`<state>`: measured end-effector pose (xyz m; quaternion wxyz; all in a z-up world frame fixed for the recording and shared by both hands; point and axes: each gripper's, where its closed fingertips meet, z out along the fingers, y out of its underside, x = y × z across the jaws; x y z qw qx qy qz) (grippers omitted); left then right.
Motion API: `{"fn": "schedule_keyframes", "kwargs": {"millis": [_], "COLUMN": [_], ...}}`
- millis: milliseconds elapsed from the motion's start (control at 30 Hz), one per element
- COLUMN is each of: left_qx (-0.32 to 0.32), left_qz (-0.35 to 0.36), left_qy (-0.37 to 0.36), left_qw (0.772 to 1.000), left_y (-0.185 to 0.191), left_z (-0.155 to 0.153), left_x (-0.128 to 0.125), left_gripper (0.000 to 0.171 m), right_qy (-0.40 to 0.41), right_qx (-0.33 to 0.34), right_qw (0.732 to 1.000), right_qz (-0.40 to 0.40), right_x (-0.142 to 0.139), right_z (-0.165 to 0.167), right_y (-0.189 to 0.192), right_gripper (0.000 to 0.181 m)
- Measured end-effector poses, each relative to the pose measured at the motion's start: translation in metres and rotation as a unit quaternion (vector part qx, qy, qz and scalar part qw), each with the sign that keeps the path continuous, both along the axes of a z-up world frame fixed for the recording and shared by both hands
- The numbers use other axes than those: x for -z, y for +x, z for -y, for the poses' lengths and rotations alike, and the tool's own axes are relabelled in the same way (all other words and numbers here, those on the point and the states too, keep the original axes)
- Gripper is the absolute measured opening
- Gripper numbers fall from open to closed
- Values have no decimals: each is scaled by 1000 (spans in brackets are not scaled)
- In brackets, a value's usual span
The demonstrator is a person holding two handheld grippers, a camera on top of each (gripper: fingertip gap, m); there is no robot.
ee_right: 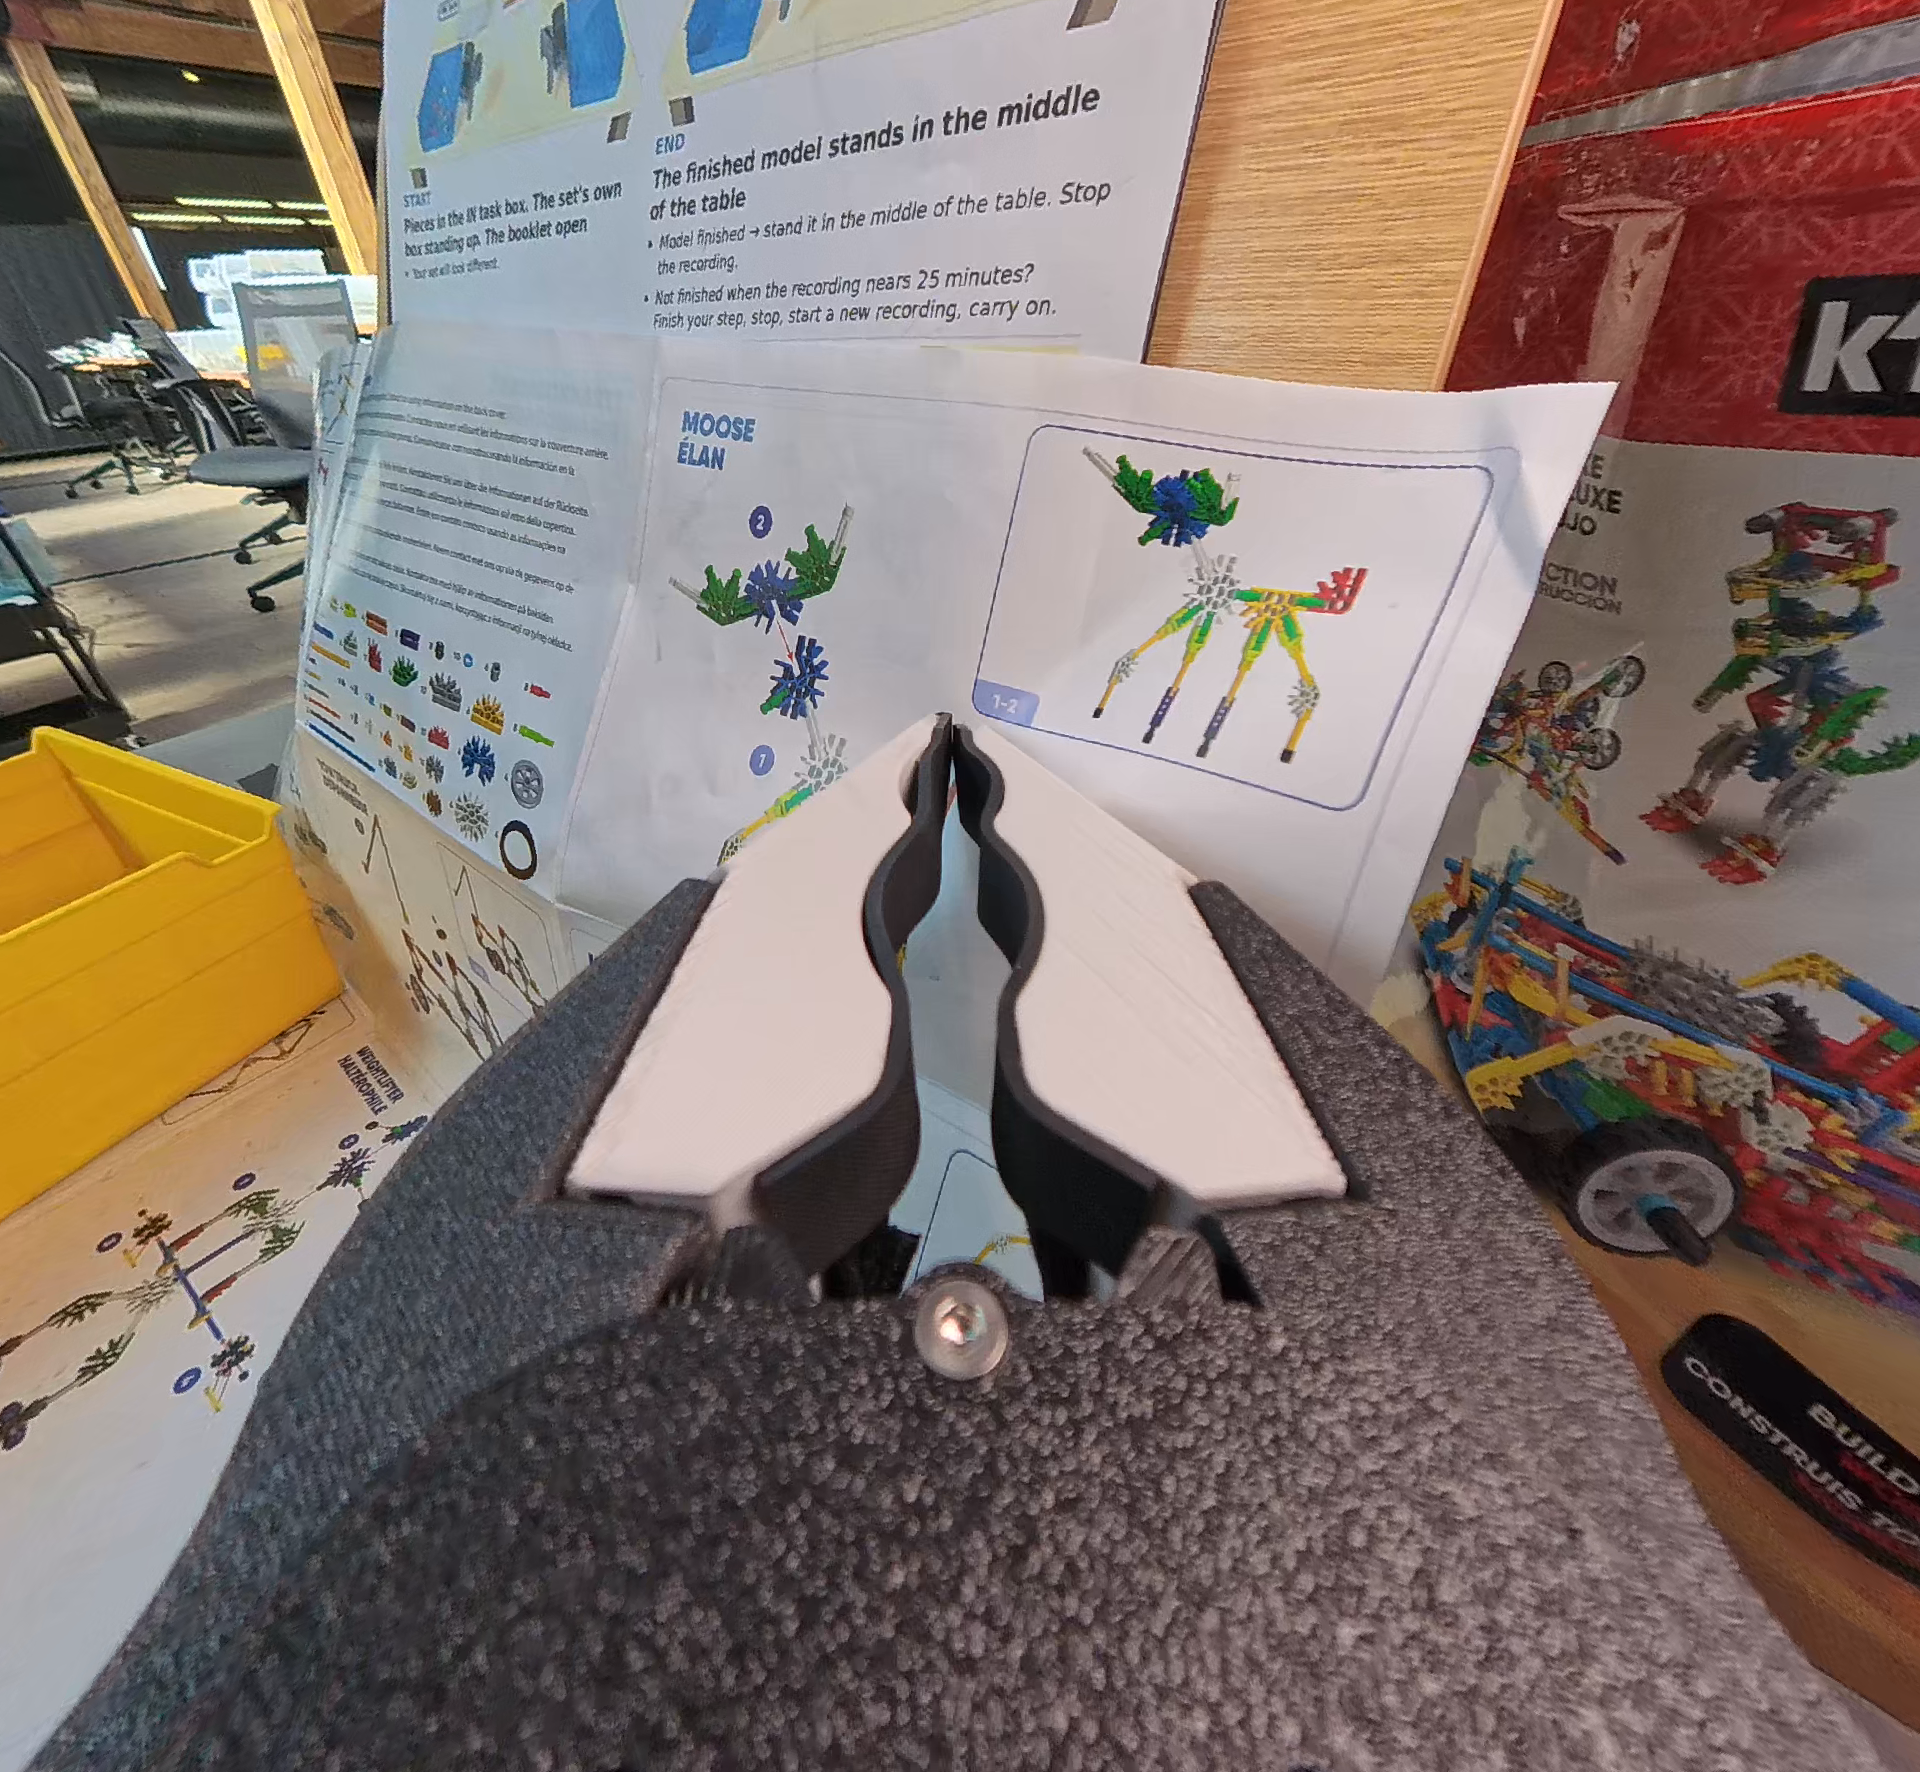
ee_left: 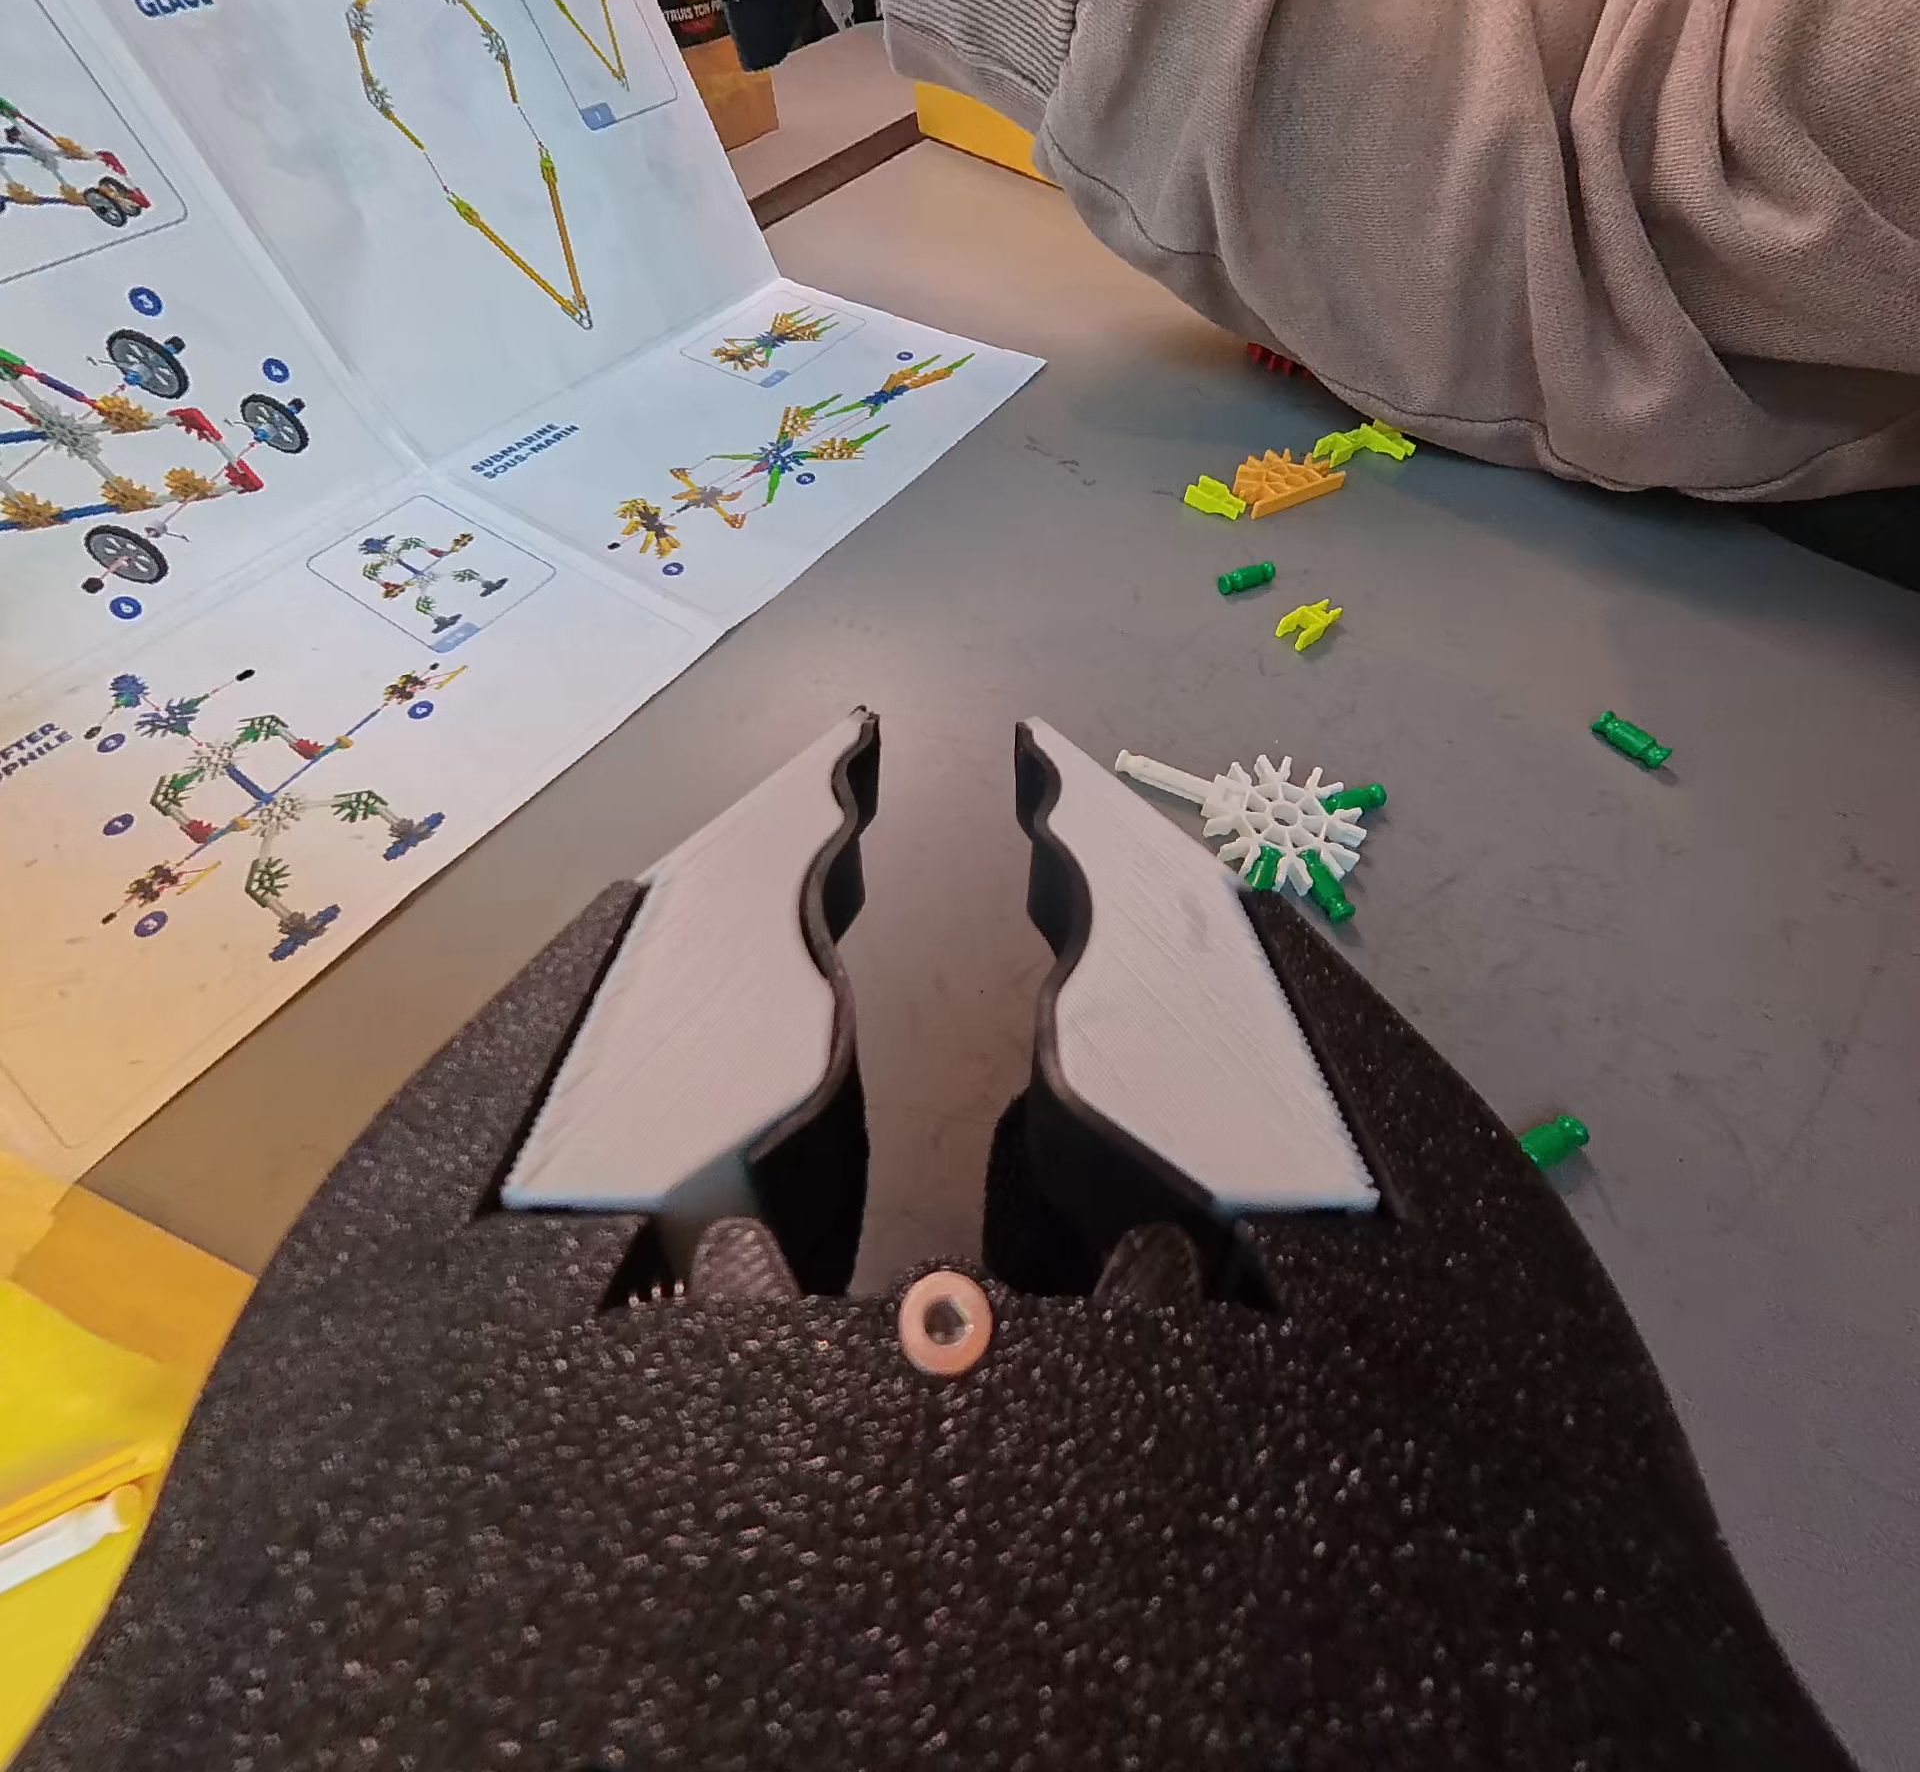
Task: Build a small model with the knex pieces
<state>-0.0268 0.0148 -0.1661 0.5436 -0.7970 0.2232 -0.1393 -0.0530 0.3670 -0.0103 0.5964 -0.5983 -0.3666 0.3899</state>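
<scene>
Left gripper (ee_left: 945, 735) is hovering agape, empty, beside the white connector (ee_left: 1285, 823). Right gripper (ee_right: 951, 735) is closing tip-to-tip on nothing, facing the propped instruction sheet (ee_right: 1143, 517).

A folded instruction sheet (ee_left: 343, 434) lies partly flat on the grey bench (ee_left: 1558, 995), its far half propped upright. Right of it a white snowflake connector (ee_left: 1286, 820) carries short green rods and a white one. Loose green rods (ee_left: 1245, 577), lime clips (ee_left: 1307, 623) and an orange connector (ee_left: 1288, 482) lie scattered beyond. A yellow bin (ee_right: 135, 933) stands left; a red set box (ee_right: 1714, 268) stands right.
</scene>
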Motion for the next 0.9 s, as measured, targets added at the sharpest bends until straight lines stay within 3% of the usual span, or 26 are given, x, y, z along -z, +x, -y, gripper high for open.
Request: {"fn": "schedule_keyframes", "kwargs": {"millis": [900], "left_qx": [-1], "left_qz": [-2], "left_qy": [-1], "left_qw": [1000], "left_y": [0], "left_z": [-1], "left_x": [1], "left_gripper": [26], "right_qy": [11], "right_qx": [8], "right_qw": [1000], "right_qz": [-19], "right_x": [-11], "right_z": [-4], "right_y": [11], "right_gripper": [0]}}
